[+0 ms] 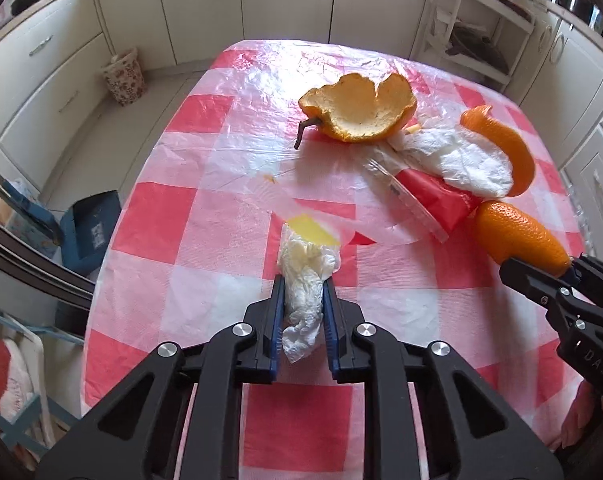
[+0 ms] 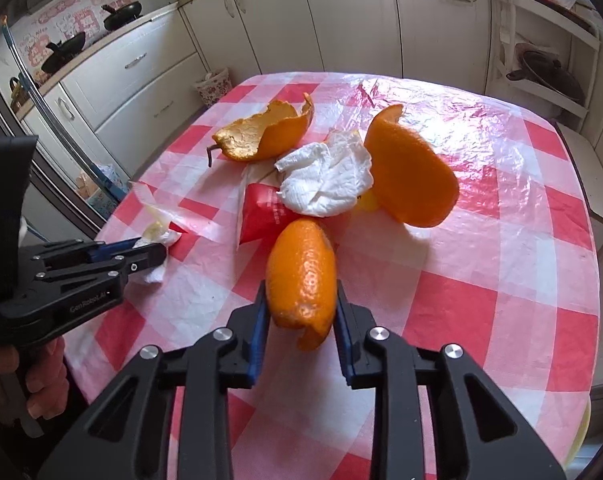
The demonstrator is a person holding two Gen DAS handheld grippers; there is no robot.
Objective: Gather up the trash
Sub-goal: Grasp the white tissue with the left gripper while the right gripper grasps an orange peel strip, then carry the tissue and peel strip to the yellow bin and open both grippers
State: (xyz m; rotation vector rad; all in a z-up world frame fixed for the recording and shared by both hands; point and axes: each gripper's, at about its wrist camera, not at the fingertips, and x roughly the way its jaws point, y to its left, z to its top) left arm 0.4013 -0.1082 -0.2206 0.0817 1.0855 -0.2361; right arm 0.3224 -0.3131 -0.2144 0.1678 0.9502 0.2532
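My left gripper (image 1: pixel 303 286) is shut on a crumpled white tissue (image 1: pixel 305 280) with a yellow scrap at its far end, held above the checked table. It also shows in the right wrist view (image 2: pixel 153 250). My right gripper (image 2: pixel 301 292) is shut on an orange peel piece (image 2: pixel 301 276), also seen in the left wrist view (image 1: pixel 521 236). On the table lie a large cupped peel (image 1: pixel 361 108), a curled peel (image 2: pixel 413 176), a white napkin (image 2: pixel 327 180) and a red wrapper (image 2: pixel 261 212).
The table with the red and white checked plastic cloth (image 1: pixel 221 220) fills the middle. A floral waste bin (image 1: pixel 123 76) stands on the floor by the far cabinets. A blue box (image 1: pixel 89 224) sits on the floor at left. A white shelf rack (image 1: pixel 477 28) is at back right.
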